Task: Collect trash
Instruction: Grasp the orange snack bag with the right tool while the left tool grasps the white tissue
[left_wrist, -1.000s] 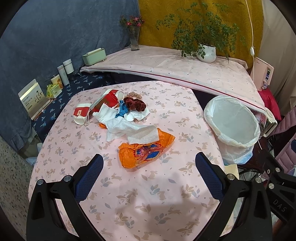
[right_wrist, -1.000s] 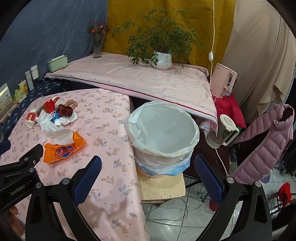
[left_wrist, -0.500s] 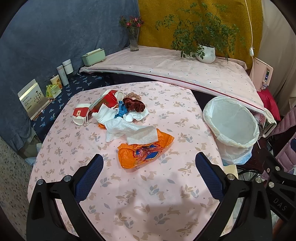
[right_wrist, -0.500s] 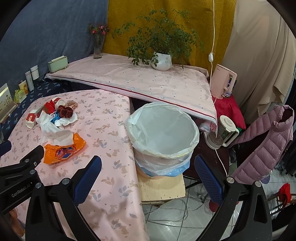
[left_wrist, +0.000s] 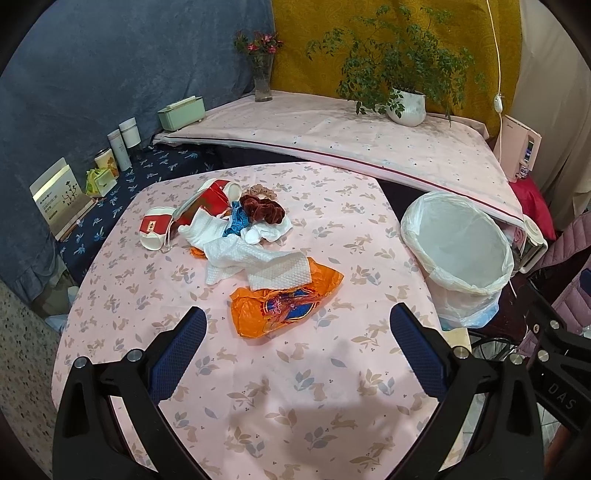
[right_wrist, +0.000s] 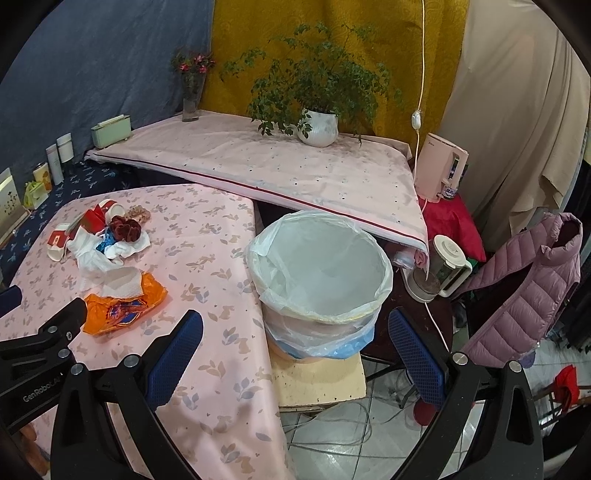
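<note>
Tongs: two, left tongs and right tongs both spread wide, empty | orange wrapper: one, nearest on worktop | beyond wrapper: one trash pile | bin: one, lined, beside worktop

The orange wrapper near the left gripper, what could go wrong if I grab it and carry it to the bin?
1. A white paper towel lies over the orange wrapper, so lifting the wrapper may drag the towel and scatter the pile.
2. The left gripper is open above the soft tablecloth; a low pinch could catch cloth too.
3. The trash bin sits below the table edge beside a kettle, so a loose drop might miss.
</note>
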